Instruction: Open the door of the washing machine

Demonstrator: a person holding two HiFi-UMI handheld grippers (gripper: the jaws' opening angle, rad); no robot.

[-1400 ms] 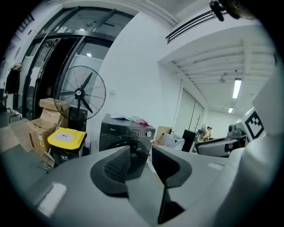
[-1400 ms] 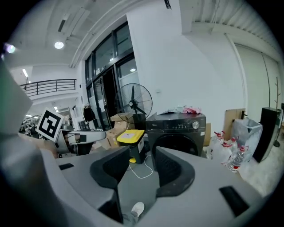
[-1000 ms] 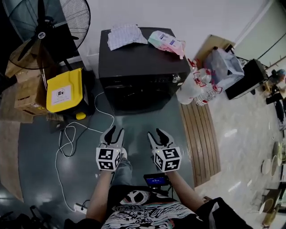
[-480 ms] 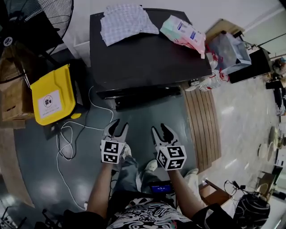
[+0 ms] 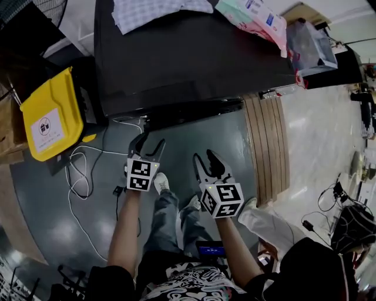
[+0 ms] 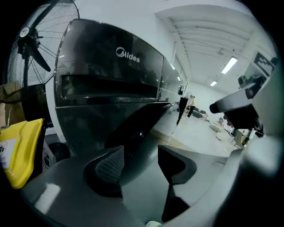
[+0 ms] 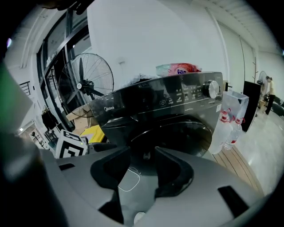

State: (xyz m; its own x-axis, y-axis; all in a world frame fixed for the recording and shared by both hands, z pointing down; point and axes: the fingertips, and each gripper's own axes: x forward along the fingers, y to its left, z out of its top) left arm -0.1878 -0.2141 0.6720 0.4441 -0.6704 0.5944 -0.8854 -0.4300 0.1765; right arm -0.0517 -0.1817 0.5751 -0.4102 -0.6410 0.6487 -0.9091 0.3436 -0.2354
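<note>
Black-grey washing machine [image 5: 188,53] now fills the upper head view and stands closer ahead of both grippers than a second ago. The fan that was visible beyond the left gripper has all but left that view. The left gripper [image 5: 148,146] and right gripper [image 5: 207,161] have both come lower and nearer the machine's front, the left slightly ahead of the right. The left gripper's jaws have just been opening and now stand spread with nothing between them. The right gripper's jaws are also apart and empty, unchanged in spread. The machine has a glossy dark casing, and its round door [image 7: 177,133] lies straight ahead of the right gripper and appears closed against the front panel, with neither gripper touching it. A silver control knob [image 7: 212,88] sits on the panel above and to the right of that gripper's jaws. The brand name "Midea" [image 6: 128,55] reads clearly on the upper front, above the left gripper's jaws. A checked cloth [image 5: 153,9] and a pink-and-green packet [image 5: 258,17] lie on the lid; the packet's print is unreadable. A yellow bin [image 5: 50,114] with a white label stands left of the left gripper, its label too small to read.
</note>
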